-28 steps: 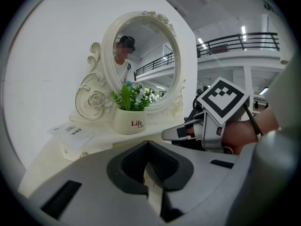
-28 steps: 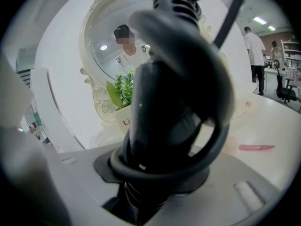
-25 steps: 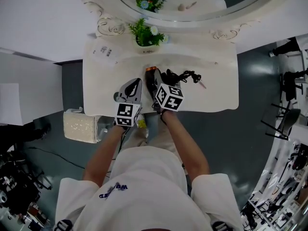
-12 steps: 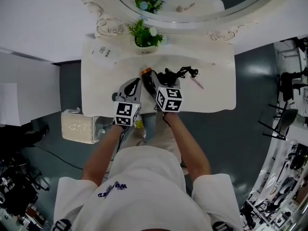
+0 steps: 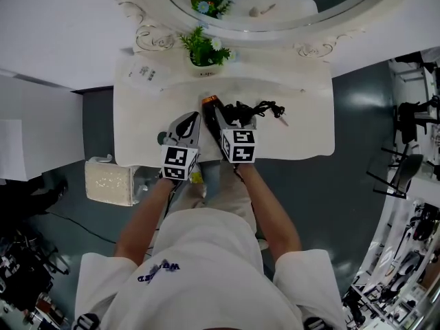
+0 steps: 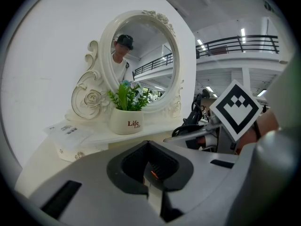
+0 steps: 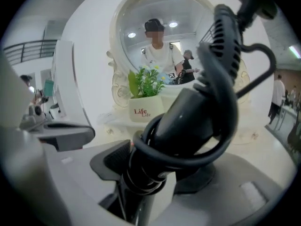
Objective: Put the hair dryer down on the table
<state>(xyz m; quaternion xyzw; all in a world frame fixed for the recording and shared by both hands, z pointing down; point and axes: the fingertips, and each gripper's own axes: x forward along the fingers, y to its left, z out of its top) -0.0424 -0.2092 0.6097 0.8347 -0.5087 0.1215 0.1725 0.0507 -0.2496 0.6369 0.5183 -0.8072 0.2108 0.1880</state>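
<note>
"Life" printed in red on white plant pot (image 6: 128, 122) under mirror (image 6: 141, 55). Hair dryer (image 7: 188, 112) handle, wrapped in cord (image 7: 207, 155), clamped between right gripper (image 7: 141, 187) jaws, held over table (image 5: 302, 136) front-middle. Left gripper (image 6: 149, 173) jaws pressed together, nothing held.

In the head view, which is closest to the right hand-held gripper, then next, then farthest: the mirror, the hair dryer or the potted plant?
1. Hair dryer: gripped by the right hand-held gripper itself.
2. Potted plant: further back, at the table's rear.
3. Mirror: farthest, behind the plant.
</note>
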